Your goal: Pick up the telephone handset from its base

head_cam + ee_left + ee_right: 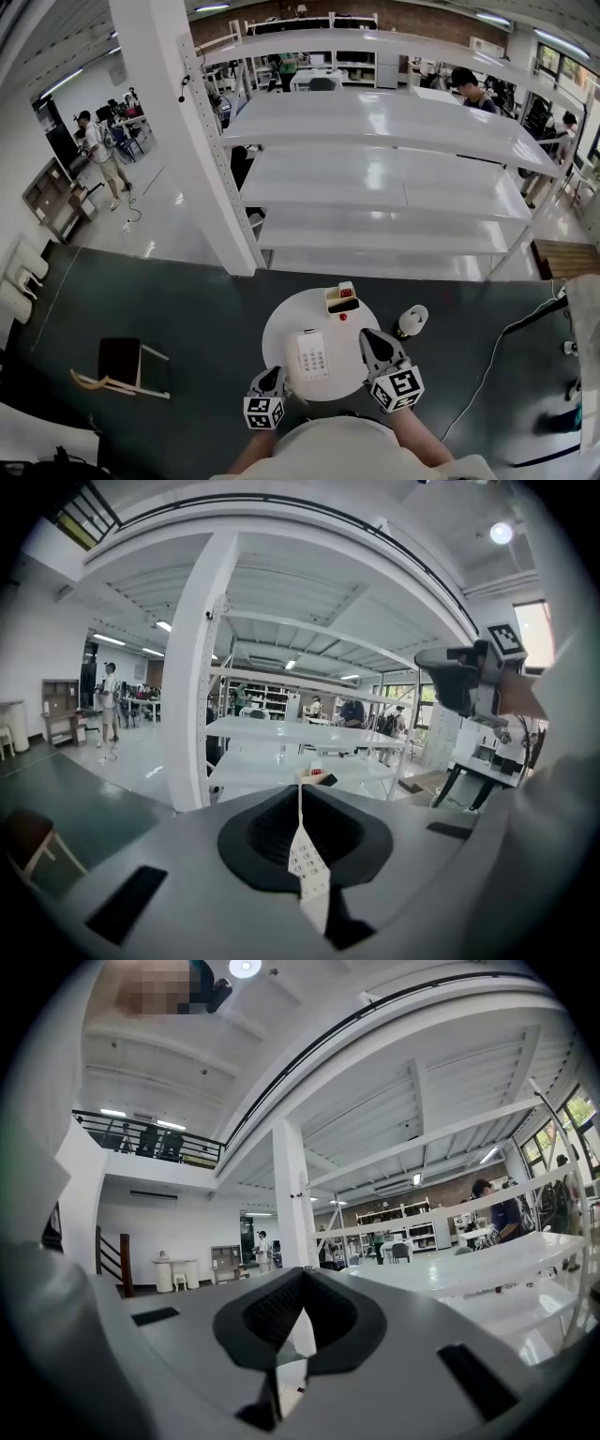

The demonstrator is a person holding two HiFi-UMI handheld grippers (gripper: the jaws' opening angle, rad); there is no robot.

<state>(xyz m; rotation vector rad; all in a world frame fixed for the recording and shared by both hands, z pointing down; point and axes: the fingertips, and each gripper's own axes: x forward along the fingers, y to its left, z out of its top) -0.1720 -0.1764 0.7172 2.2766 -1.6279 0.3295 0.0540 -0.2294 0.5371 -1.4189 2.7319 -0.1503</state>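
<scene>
Telephone (312, 354) lies just right of left hand-held gripper (276, 374).

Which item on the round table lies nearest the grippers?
The white telephone with the keypad, toward the near side; the small box and red piece sit farther back.

Centre frame: a smooth white plastic telephone (311, 354) on a glossy white round table (277, 330). Above, glossy white metal shelving (375, 178). Dark matt floor (187, 309). Lower left, a wooden-framed chair (120, 362).
</scene>
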